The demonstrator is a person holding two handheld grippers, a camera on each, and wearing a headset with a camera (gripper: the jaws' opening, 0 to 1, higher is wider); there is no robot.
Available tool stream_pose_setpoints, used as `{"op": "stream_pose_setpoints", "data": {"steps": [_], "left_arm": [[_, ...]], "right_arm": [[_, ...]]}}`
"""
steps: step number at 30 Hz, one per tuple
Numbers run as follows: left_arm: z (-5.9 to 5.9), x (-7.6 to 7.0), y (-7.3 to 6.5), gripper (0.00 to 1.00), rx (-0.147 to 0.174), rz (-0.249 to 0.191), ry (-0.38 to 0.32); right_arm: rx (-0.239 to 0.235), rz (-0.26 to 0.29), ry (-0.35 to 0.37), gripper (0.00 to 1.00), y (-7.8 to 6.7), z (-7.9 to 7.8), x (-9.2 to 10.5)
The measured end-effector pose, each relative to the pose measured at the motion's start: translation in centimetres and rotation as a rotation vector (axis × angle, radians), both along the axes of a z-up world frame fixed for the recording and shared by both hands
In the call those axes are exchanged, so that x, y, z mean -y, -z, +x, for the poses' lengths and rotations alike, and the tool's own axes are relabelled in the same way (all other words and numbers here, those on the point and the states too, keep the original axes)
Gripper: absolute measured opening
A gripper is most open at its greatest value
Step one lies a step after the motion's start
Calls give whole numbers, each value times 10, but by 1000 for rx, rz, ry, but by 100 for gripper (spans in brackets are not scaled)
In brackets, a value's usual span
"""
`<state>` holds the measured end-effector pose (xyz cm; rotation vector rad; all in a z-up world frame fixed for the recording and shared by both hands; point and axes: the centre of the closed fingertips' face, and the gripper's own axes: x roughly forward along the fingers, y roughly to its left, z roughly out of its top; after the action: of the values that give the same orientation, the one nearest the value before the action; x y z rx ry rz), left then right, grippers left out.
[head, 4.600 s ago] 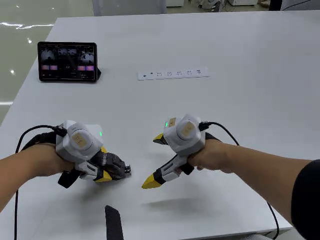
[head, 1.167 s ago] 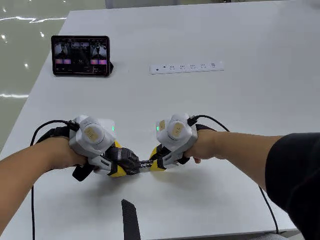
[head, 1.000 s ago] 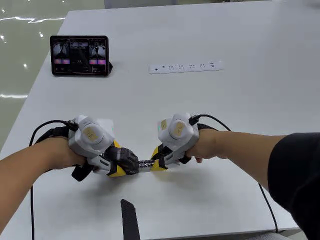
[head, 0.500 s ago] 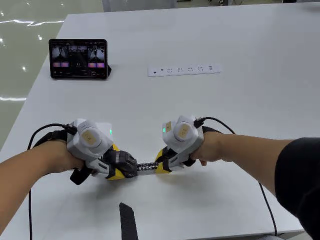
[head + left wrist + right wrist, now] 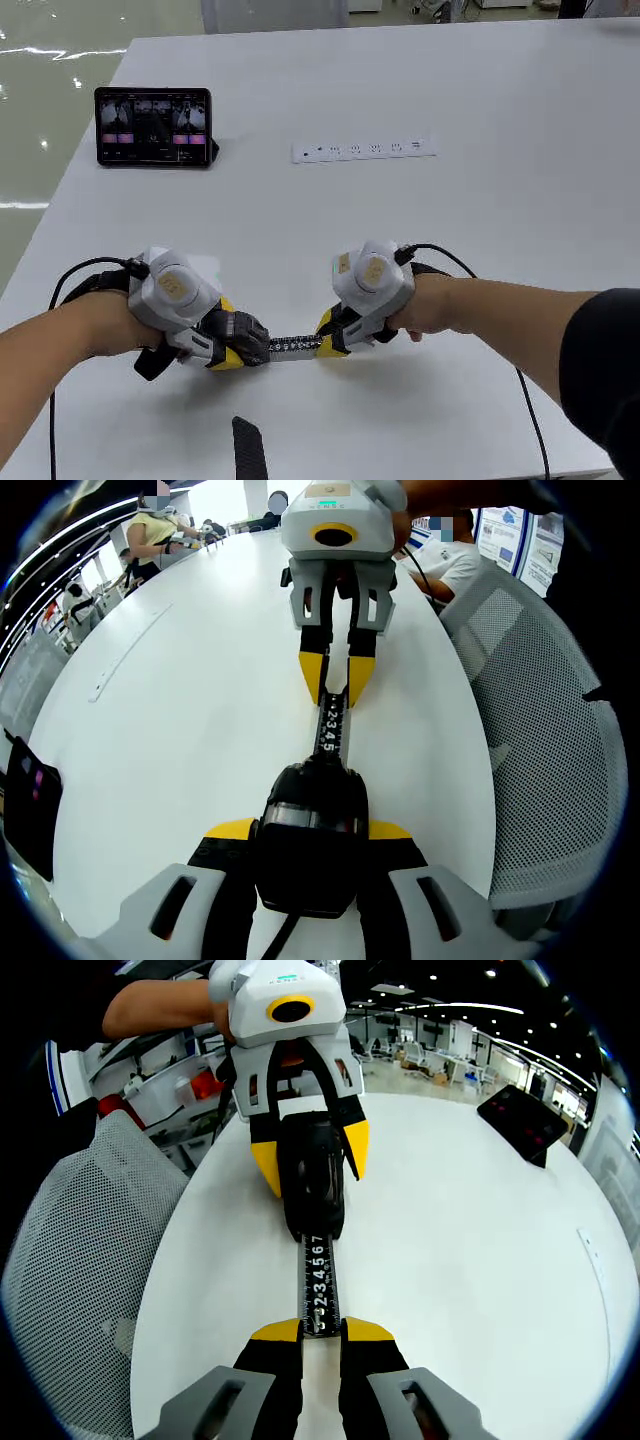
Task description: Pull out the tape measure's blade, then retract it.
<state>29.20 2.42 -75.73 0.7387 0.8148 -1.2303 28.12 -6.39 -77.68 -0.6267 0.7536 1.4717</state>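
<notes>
— Where does it all sit?
— Near edge of the table [image 5: 480,210]: left gripper [image 5: 238,338] and right gripper [image 5: 326,338] face each other, the tape measure [image 5: 312,1175] between the left's jaws and its blade [image 5: 293,344] bridging across into the right's.
— And behind them?
— A tablet [image 5: 152,125] far left, with a power strip [image 5: 365,149] to its right, well apart.

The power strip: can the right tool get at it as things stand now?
Probably not yet. The right tool is shut on the blade of the tape measure, so it is busy. Nothing lies between it and the power strip.
</notes>
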Motion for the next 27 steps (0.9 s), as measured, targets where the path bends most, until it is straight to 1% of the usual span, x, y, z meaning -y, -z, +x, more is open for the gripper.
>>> {"op": "stream_pose_setpoints", "data": {"steps": [27], "left_arm": [[-1, 2, 0, 33, 5, 4, 1]], "right_arm": [[-7, -14, 26, 9, 1, 2, 27]]}}
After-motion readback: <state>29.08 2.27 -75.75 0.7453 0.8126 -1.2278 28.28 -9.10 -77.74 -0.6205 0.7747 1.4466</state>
